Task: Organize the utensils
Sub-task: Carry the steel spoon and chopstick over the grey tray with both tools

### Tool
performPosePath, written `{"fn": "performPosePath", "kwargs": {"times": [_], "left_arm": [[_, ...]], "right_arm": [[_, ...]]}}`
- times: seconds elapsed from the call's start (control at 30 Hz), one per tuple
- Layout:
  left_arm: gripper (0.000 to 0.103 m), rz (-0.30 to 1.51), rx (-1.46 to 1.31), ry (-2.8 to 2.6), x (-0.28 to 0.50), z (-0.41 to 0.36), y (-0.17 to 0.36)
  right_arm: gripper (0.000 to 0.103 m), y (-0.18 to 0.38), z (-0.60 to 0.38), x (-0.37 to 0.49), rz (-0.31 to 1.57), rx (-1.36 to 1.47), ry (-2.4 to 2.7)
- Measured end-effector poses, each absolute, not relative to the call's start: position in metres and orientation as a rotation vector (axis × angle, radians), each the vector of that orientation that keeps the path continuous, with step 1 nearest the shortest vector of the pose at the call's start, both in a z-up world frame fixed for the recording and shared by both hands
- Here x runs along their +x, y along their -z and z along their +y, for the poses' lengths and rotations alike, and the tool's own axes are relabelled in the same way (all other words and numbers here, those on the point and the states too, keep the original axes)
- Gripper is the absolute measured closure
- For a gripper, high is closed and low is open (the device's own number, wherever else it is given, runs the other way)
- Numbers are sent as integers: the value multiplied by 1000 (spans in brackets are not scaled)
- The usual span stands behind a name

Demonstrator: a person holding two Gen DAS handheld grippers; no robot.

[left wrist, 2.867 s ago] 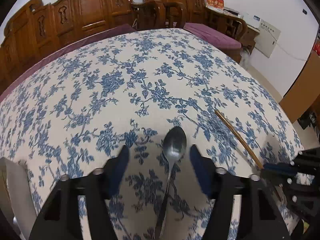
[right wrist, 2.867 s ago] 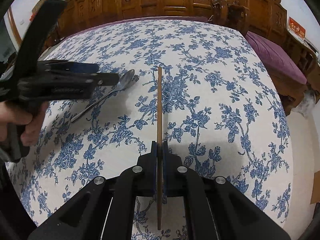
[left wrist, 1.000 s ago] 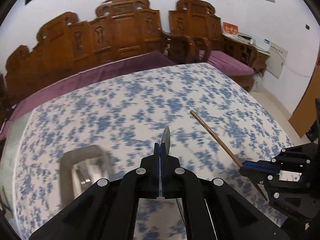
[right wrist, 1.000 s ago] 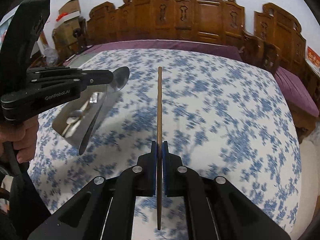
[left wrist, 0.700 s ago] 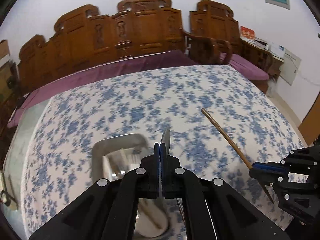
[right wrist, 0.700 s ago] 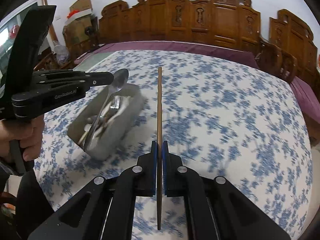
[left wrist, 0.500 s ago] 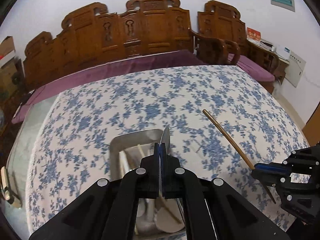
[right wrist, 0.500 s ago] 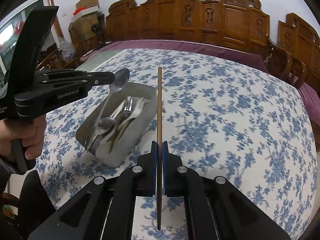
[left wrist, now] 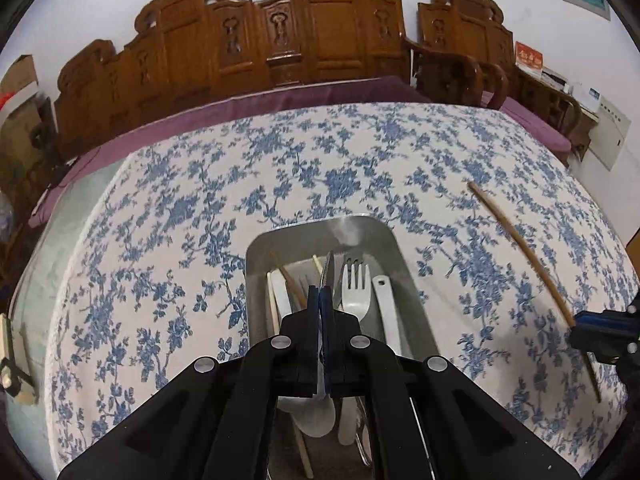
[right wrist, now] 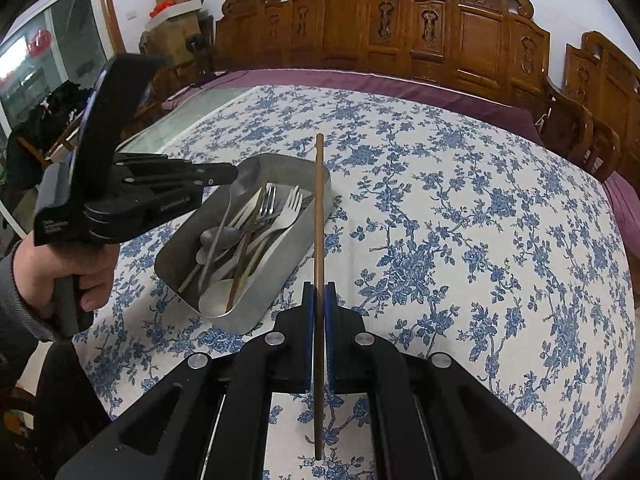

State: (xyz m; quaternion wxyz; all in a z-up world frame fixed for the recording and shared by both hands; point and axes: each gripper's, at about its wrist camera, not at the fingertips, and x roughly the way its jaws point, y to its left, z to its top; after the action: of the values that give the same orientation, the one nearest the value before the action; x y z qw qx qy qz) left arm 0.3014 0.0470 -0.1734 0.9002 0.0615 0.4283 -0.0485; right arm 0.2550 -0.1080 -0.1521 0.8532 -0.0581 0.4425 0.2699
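My left camera looks steeply down over the metal tray (left wrist: 326, 230), close above it. My right camera faces the far chairs (right wrist: 460, 24) from right of the tray; both share it.

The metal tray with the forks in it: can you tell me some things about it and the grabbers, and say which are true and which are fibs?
1. The left gripper holds a spoon over the metal tray. True.
2. The right gripper is open and holds nothing. False: it is shut on a wooden chopstick.
3. The tray holds forks. True.
4. The tablecloth is plain red. False: white with blue flowers.
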Motion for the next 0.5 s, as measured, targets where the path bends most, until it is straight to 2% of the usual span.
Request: {"fn": "performPosePath", "kwargs": {"times": [0.33,0.5], "left_arm": [[101,929,122,104,301,55,175],[95,913,87,107,288,62,162]], "right_arm": [[97,138,-103,249,943,-129,-567],[97,126,-100,246,936,-127,-570]]}}
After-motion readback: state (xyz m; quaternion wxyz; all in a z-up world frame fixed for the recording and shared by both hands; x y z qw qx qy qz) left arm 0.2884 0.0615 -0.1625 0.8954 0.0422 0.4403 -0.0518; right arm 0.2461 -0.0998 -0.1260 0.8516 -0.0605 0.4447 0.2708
